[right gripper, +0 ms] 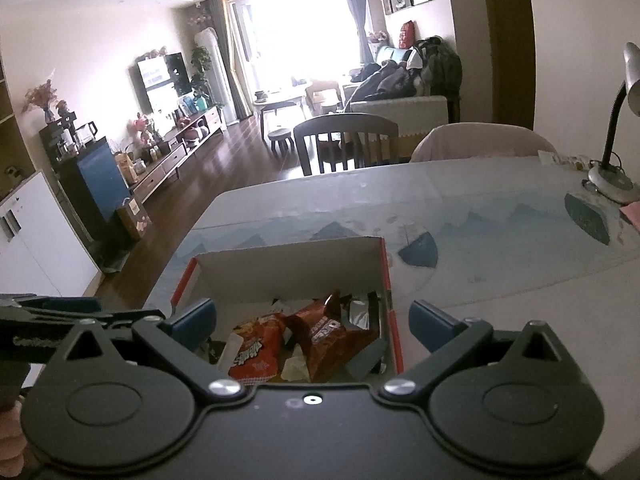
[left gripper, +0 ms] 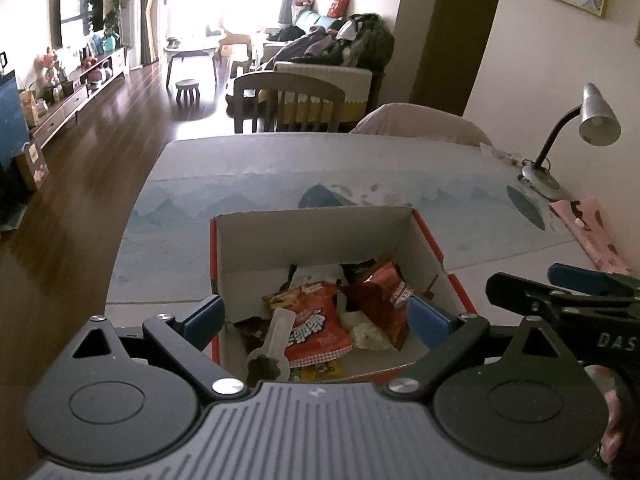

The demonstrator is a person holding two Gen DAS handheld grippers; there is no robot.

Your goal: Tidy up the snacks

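An open cardboard box [left gripper: 316, 236] with red outer edges stands on the table [left gripper: 280, 168], which wears a blue mountain-print cover. Both grippers hang over the box's near side with nothing between their fingers.

The left gripper [left gripper: 316, 316] has its blue-padded fingers spread wide, one at each near corner of the box. The right gripper [right gripper: 312, 320] is spread just as wide; its left finger sits above the box's near-left corner and its right finger is outside the right wall, over bare table.

Inside the box lies a loose heap of snack packets. Uppermost is a bright red packet [left gripper: 316, 328] with white lettering, and beside it is a darker red-brown crinkled bag [left gripper: 380, 300]. A pale, long sachet [left gripper: 276, 332] leans across the front. Beneath these are dark and white wrappers too jumbled to identify, and a yellow packet [left gripper: 320, 372] is mostly cut off by the gripper body.

In the left wrist view the right gripper's body enters from the right edge, with part of a hand [left gripper: 614, 428] below it. A desk lamp [left gripper: 576, 136] stands at the table's far right.
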